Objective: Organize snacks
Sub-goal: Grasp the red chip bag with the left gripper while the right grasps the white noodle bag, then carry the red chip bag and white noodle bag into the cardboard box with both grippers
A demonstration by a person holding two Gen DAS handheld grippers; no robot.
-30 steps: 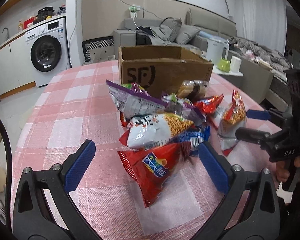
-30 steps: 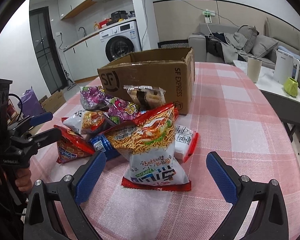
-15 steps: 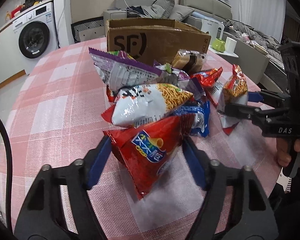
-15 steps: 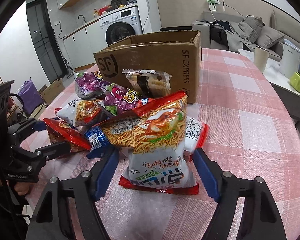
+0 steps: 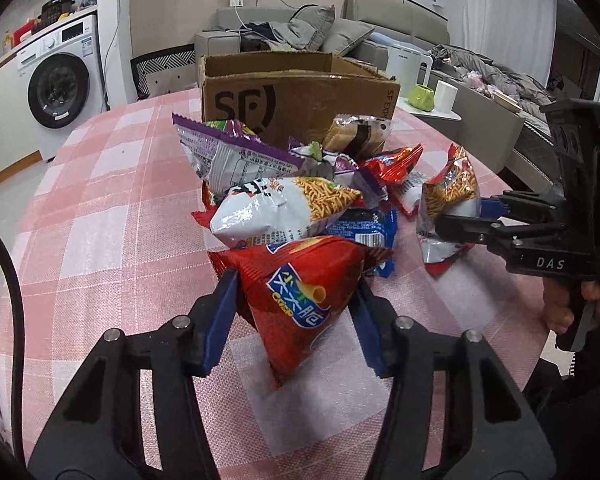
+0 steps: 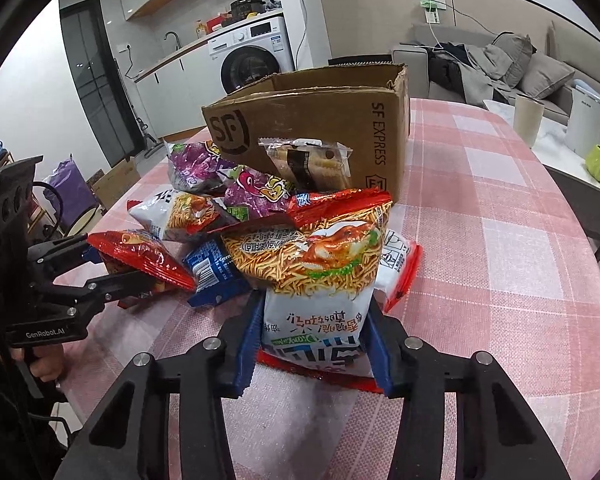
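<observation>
A pile of snack bags lies on the pink checked table in front of an open cardboard box (image 5: 296, 96), which also shows in the right wrist view (image 6: 312, 120). My left gripper (image 5: 294, 304) is shut on a red crisp bag (image 5: 300, 296) at the near edge of the pile; the same bag shows in the right wrist view (image 6: 140, 258). My right gripper (image 6: 314, 320) is shut on a white and orange noodle snack bag (image 6: 320, 272), seen from the side in the left wrist view (image 5: 448, 208).
The pile holds a purple bag (image 5: 228, 156), a white noodle bag (image 5: 280, 208), a blue packet (image 6: 214, 268) and a biscuit pack (image 6: 308, 164). A side table with a kettle (image 6: 588, 124), cup and green pot stands to the right. A washing machine (image 5: 60, 76) is behind.
Both grippers moved forward into the pile and closed, the left on the red crisp bag, the right on the noodle snack bag.
</observation>
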